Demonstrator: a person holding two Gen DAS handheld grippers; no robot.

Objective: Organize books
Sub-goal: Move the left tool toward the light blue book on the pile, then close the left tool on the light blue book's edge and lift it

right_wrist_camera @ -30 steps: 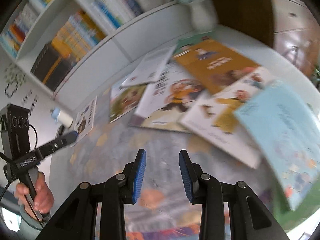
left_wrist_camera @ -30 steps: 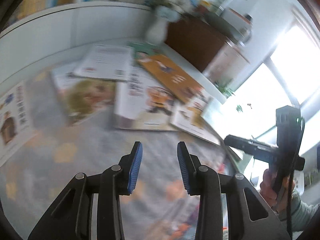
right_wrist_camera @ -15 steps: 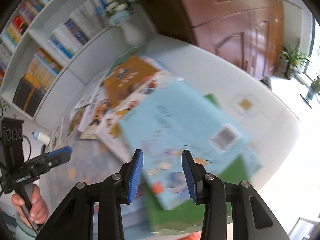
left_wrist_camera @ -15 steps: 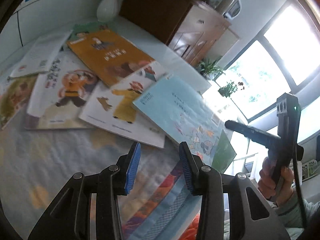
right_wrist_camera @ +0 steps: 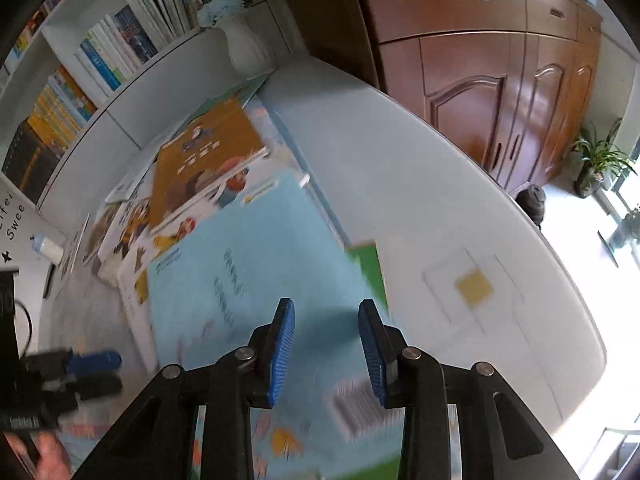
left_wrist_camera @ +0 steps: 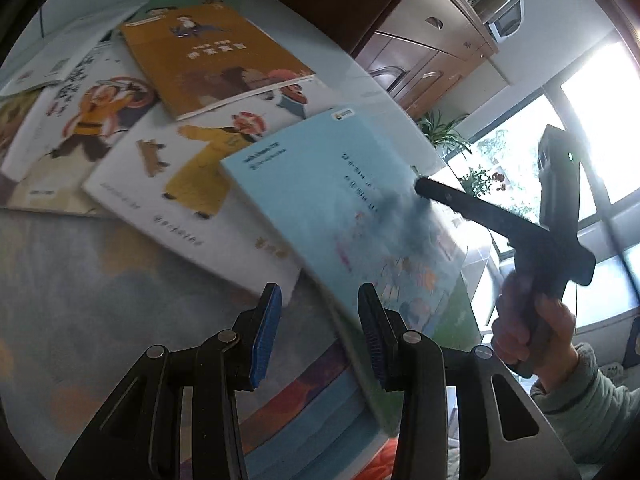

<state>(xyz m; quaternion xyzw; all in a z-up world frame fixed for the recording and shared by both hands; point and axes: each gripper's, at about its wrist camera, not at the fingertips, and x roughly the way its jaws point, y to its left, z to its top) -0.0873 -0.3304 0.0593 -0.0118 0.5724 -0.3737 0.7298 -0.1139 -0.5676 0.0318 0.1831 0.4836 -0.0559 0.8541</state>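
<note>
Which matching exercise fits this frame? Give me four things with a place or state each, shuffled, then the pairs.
Things:
1. light blue book
2. orange book
3. green book
4. white vase

Places or states:
A. standing at the far end of the table, by the shelf
B. lying lowest, only an edge showing
C. on top of the spread, nearest the grippers
D. lying farther back, cover up

Pairs: 1-C, 2-D, 3-B, 4-A
</note>
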